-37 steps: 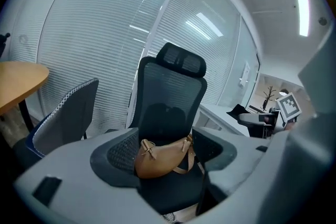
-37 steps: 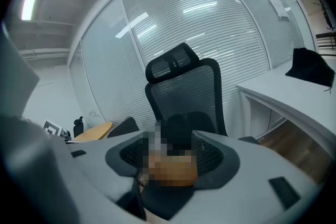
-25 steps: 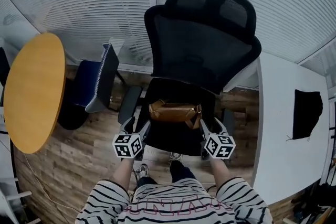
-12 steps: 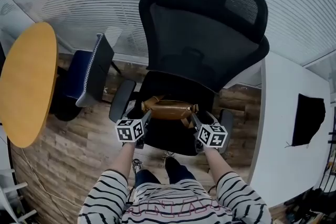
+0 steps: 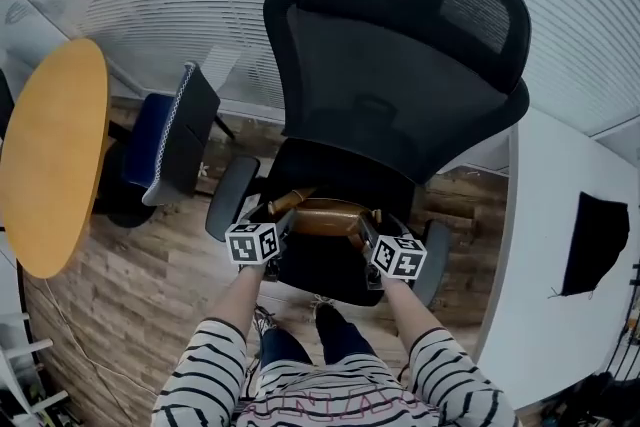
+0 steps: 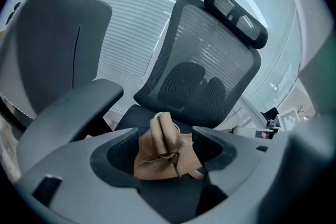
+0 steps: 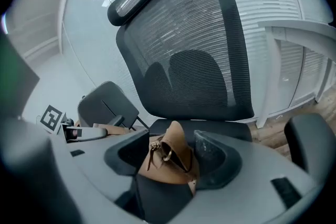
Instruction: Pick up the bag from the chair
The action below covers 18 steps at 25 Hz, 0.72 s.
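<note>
A brown leather bag (image 5: 325, 215) hangs between my two grippers, just over the black seat (image 5: 335, 165) of the mesh office chair. My left gripper (image 5: 283, 225) is shut on the bag's left end (image 6: 160, 152), where a strap and ring bunch up between the jaws. At the other end (image 7: 173, 160), beside a buckle ring, my right gripper (image 5: 362, 229) is shut on the bag. I cannot tell whether the bag's underside touches the seat.
The chair's tall backrest (image 5: 390, 85) rises right behind the bag, with armrests at left (image 5: 228, 198) and right (image 5: 433, 260). A round orange table (image 5: 50, 165) and a blue chair (image 5: 165, 150) stand at left. A white desk (image 5: 545, 265) carrying a black cloth (image 5: 592, 240) is at right.
Both grippers have drawn a little closer together with the bag held between them. My head has moved in over the chair, so the backrest fills more of the view.
</note>
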### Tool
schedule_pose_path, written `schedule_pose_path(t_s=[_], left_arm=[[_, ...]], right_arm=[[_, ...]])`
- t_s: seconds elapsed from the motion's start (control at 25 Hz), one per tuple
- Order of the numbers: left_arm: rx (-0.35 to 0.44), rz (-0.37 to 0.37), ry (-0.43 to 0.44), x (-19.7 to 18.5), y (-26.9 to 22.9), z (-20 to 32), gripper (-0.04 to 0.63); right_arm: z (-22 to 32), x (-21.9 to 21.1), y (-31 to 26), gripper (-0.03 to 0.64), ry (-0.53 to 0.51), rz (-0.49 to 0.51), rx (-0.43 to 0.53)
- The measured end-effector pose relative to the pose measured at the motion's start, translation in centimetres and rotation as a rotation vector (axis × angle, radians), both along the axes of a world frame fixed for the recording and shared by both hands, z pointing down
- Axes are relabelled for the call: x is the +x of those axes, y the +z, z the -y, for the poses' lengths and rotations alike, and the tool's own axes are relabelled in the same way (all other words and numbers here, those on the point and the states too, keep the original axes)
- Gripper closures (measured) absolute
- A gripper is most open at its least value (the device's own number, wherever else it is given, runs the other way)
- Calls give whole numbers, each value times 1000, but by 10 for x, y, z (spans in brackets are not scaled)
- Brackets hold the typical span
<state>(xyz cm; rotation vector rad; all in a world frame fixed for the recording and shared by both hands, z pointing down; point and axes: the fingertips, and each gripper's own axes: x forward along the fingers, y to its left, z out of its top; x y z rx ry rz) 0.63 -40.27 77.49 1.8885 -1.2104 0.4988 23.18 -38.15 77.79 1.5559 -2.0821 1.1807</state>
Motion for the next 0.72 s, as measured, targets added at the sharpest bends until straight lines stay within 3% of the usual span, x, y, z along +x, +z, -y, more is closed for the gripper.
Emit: schedule_pose_path(t_s=[0.12, 0.32, 0.48, 0.72], left_arm=[[-10, 7, 15, 5, 7, -1, 298], [18, 12, -32, 1, 10, 6, 302], [27, -7, -40, -3, 13, 4, 336], [30, 2, -3, -2, 14, -6, 381]], right_arm=[[2, -3, 10, 359, 6, 29, -16], [8, -4, 16, 359, 24, 80, -1], [7, -7, 19, 360, 34, 105, 16], [1, -12, 14, 453, 6, 39, 47]])
